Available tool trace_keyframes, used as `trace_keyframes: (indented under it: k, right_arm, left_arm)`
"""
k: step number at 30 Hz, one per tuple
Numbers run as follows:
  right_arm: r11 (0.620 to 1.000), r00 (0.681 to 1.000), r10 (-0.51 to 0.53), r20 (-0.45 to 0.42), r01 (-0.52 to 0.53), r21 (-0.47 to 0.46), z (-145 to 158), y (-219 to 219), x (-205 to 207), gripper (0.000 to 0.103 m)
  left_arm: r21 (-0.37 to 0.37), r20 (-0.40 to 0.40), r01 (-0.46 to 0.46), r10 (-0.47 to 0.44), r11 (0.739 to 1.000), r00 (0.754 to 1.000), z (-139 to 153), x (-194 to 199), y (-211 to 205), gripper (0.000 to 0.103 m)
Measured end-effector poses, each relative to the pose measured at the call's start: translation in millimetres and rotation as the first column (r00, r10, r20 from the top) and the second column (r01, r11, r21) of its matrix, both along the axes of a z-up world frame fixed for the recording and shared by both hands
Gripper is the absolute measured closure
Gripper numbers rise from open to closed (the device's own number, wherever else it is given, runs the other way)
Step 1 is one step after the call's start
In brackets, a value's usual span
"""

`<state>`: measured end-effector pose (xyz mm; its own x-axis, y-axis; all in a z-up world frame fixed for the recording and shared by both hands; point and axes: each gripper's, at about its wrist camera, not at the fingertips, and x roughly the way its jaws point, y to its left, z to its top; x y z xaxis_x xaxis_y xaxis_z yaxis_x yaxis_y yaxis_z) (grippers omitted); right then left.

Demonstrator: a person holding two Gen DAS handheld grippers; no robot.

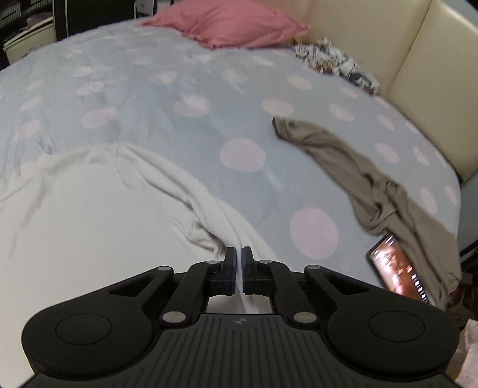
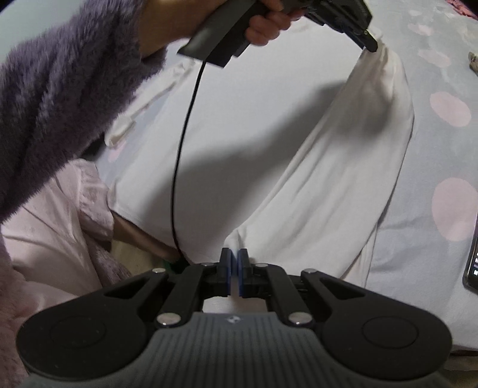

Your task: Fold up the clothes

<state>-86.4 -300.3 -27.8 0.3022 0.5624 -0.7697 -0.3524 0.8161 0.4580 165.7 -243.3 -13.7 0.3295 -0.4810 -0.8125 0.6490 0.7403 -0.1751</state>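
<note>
A white garment (image 1: 89, 209) lies spread on the dotted bedspread (image 1: 239, 98). My left gripper (image 1: 238, 253) is shut on a pinched fold of its right edge, and the cloth runs between the pads. In the right wrist view the same white garment (image 2: 239, 134) is lifted along its right side. There the left gripper (image 2: 369, 43), held by a hand in a purple fuzzy sleeve (image 2: 59, 89), pinches the far end. My right gripper (image 2: 234, 256) is shut on the near edge of the white cloth.
A brown garment (image 1: 373, 179) lies crumpled at the right of the bed, partly over a lit phone (image 1: 394, 265). A pink pillow (image 1: 230, 24) and a patterned cloth (image 1: 334, 62) lie at the far end by a cream headboard (image 1: 433, 74). Pink fabric (image 2: 53, 232) sits at the near left.
</note>
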Motion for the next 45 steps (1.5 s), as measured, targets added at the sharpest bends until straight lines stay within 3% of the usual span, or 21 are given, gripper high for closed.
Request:
trace_keyframes:
  k: [6, 11, 17, 21, 26, 28, 35, 43, 45]
  right_arm:
    - [0.995, 0.996, 0.025, 0.089, -0.034, 0.093, 33, 6, -4, 0.098]
    - [0.986, 0.988, 0.098, 0.123, -0.113, 0.122, 47, 24, -6, 0.098]
    - [0.971, 0.974, 0.212, 0.079, -0.219, 0.096, 37, 58, -4, 0.098]
    - [0.964, 0.966, 0.251, 0.062, -0.255, 0.071, 34, 73, 0, 0.097]
    - [0.963, 0.964, 0.264, 0.026, -0.265, 0.056, 25, 78, 6, 0.084]
    - [0.967, 0.968, 0.25, 0.017, -0.25, 0.053, 23, 70, 6, 0.074]
    - [0.997, 0.996, 0.079, -0.033, -0.079, 0.017, 9, 36, 17, 0.074]
    - [0.999, 0.988, -0.016, -0.151, 0.01, -0.037, -34, 43, 25, 0.075]
    - [0.999, 0.985, -0.032, -0.17, 0.025, -0.046, -40, 44, 26, 0.075]
  left_arm:
    - [-0.013, 0.05, -0.02, 0.021, 1.0, 0.999, 35, 6, 20, 0.102]
    - [0.021, 0.051, -0.055, 0.053, 0.998, 0.997, 43, 9, 55, 0.102]
    - [0.108, 0.003, -0.112, 0.112, 0.988, 0.994, 15, 16, 109, 0.102]
    - [0.121, -0.042, -0.145, 0.151, 0.982, 0.988, -11, 20, 132, 0.102]
    - [0.13, -0.082, -0.161, 0.173, 0.978, 0.982, -31, 27, 141, 0.101]
    - [0.127, -0.081, -0.164, 0.175, 0.978, 0.981, -31, 28, 144, 0.101]
    - [0.134, -0.006, -0.098, 0.1, 0.986, 0.995, -8, 16, 138, 0.099]
    - [0.095, 0.026, -0.004, 0.001, 0.995, 1.0, 13, -4, 119, 0.099]
    - [0.102, 0.048, 0.031, -0.036, 0.994, 0.998, 14, -10, 109, 0.089]
